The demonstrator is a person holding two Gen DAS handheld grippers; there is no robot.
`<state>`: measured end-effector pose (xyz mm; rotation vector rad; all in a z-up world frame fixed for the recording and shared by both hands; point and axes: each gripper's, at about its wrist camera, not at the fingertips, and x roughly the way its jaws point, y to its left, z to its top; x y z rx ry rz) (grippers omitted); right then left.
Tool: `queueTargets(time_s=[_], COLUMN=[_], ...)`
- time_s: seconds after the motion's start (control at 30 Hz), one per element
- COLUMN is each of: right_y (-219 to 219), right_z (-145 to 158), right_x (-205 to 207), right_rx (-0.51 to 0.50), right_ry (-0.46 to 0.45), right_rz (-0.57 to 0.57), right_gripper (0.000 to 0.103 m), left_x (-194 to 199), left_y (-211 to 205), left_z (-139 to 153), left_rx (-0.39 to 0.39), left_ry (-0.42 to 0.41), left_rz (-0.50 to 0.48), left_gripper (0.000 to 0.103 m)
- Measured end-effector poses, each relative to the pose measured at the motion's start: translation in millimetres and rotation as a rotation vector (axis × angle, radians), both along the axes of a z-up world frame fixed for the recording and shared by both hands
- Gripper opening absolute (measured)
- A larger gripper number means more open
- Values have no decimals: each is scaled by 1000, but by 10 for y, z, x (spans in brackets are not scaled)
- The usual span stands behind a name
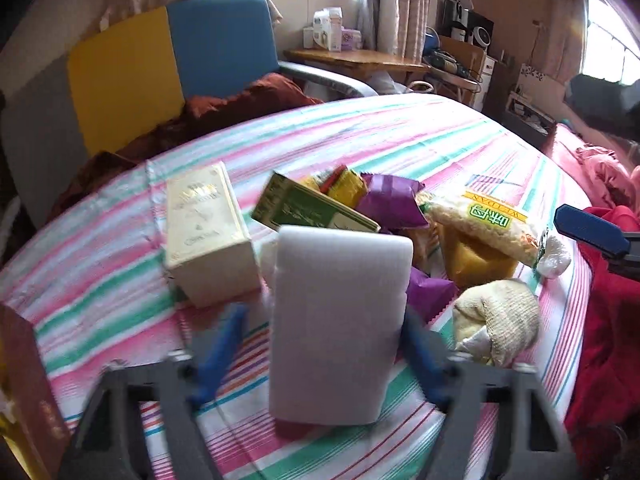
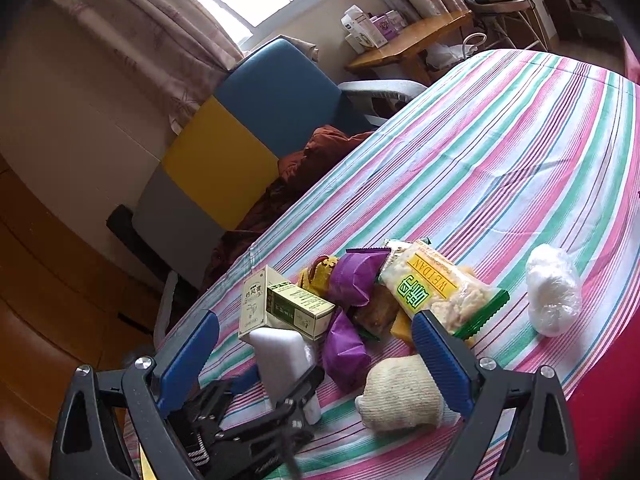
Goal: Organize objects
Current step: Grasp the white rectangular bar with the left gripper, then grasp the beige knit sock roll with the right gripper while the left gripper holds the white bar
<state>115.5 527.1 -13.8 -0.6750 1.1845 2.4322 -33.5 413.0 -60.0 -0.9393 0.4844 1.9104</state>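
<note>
My left gripper point(image 1: 324, 332) has its blue fingers around a white foam block point(image 1: 340, 324); they look slightly apart from its sides, blurred. The block also shows in the right wrist view point(image 2: 282, 354) between the left gripper's fingers. Behind it lies a pile: a cream box point(image 1: 208, 236), a green box point(image 1: 312, 208), purple packets point(image 1: 394, 200), a WEIDAN snack bag point(image 1: 488, 220) and a knitted glove point(image 1: 500, 320). My right gripper point(image 2: 316, 340) is open and empty above the pile, its fingers point(image 2: 440, 364) over the glove point(image 2: 400, 392).
Everything lies on a striped bedsheet point(image 2: 500, 160). A white wrapped ball point(image 2: 554, 292) sits to the right. A brown box point(image 1: 28, 392) stands at the left edge. A blue, yellow and grey chair point(image 1: 168, 64) with brown cloth stands behind the bed. Red fabric point(image 1: 612, 320) lies right.
</note>
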Motion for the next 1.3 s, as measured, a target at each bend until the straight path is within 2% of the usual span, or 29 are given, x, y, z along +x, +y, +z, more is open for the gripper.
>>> queueTargets(time_s=[0.2,0.4,0.53,0.63,0.77,0.87,1.03,1.17,1.2,1.3], right_y=[7,30,41,25,-14,-32,-91,-56,-60,-108], right_z=[-16,-33,-55,-118,-188,-292,-431,-607,-617,-655], right_x=[-3,9,-4,-130,-301,-447,-668,-808,-832,-877], right_rx=[-2,-16,-22,-34,28,45,107,96,112,119], right_ry=[-19,-27,-50,-151,-399,-560,-735,-830,-847,-866], right_rz=[-8,-26,-34,5,-5,64,135,142,139,179], right_gripper=[99,99,99,99,99,99,99,99,96,76], left_x=[-23,136,235,314,340,373,427,460,462,454], left_y=[-141,-417,-665,-790,-933,-1080,-1287,-1420,-1453,-1565], left_z=[-16,52,97,112,133,226,380,484,506,552], left_rx=[54,95,124,109,100,126,180,215,222,241], left_ry=[-43,-58,-112,-118,-129,-115,-113,-113,-113,-113], left_rz=[22,67,87,87,83,72,67,65,67,80], left_gripper=[56,56,56,56,56,56,56,56,56,56])
